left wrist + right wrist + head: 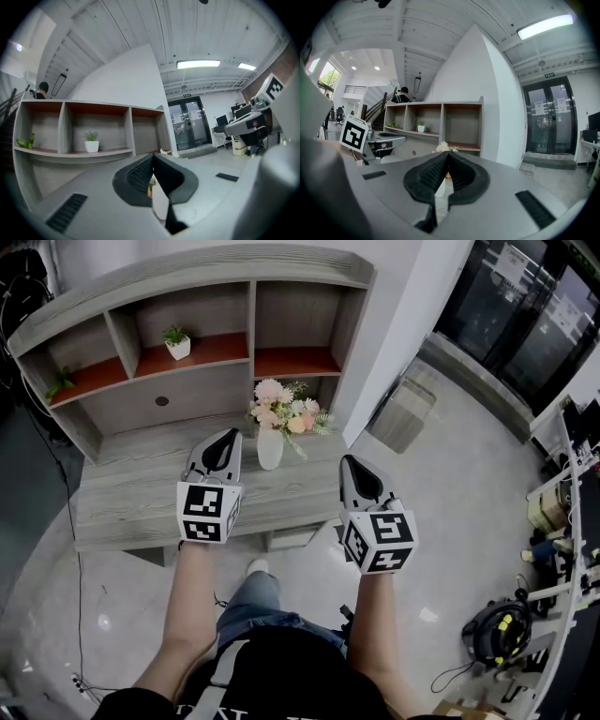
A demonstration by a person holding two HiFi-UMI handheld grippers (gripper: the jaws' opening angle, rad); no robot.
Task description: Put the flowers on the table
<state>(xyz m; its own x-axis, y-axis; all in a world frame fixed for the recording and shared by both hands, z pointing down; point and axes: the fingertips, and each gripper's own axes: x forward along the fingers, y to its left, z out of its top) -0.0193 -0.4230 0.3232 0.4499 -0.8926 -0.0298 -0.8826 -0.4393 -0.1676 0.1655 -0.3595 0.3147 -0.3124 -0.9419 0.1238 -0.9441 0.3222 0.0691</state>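
A bunch of pink and white flowers (284, 413) stands in a white vase (270, 448) on the grey wooden table (141, 498), in front of the shelf unit. My left gripper (225, 434) hovers just left of the vase with its jaws shut and nothing in them. My right gripper (349, 461) is to the right of the vase and a little nearer to me, also shut and empty. In the left gripper view the vase (159, 200) shows behind the closed jaws (152, 157). The right gripper view shows the flowers (443, 146) just past its tips (447, 153).
A grey shelf unit (253, 310) rises behind the table, with a small potted plant (176, 341) and a green sprig (61, 383) on its red shelves. A white wall corner (394, 343) stands to the right. Office gear and a black-yellow machine (497, 629) are on the floor at right.
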